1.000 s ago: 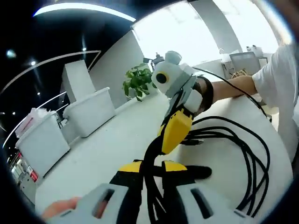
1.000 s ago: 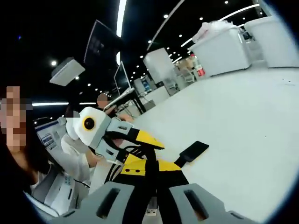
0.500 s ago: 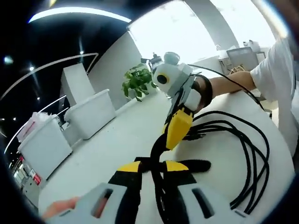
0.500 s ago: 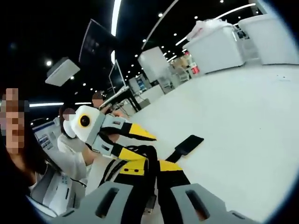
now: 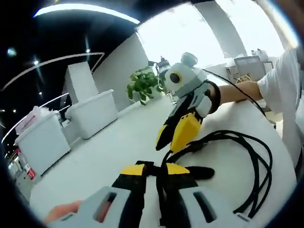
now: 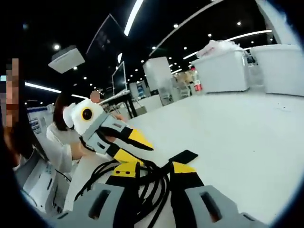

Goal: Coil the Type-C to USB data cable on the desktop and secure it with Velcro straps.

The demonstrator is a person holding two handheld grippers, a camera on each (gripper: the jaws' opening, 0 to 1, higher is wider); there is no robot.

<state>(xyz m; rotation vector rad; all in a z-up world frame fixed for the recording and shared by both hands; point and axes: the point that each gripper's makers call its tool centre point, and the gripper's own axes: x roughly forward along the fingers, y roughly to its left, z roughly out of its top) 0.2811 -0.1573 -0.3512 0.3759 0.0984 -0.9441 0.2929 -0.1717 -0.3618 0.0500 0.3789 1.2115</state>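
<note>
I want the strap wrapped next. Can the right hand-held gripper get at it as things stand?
Probably yes. The right hand-held gripper is open and the strap lies just past its jaws, though the cable bundle crosses between them and the left hand-held gripper sits close beside.

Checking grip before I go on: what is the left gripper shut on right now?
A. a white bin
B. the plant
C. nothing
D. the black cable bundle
D: in the left gripper view the left gripper has its yellow-tipped jaws closed on the black cable strands.
</note>
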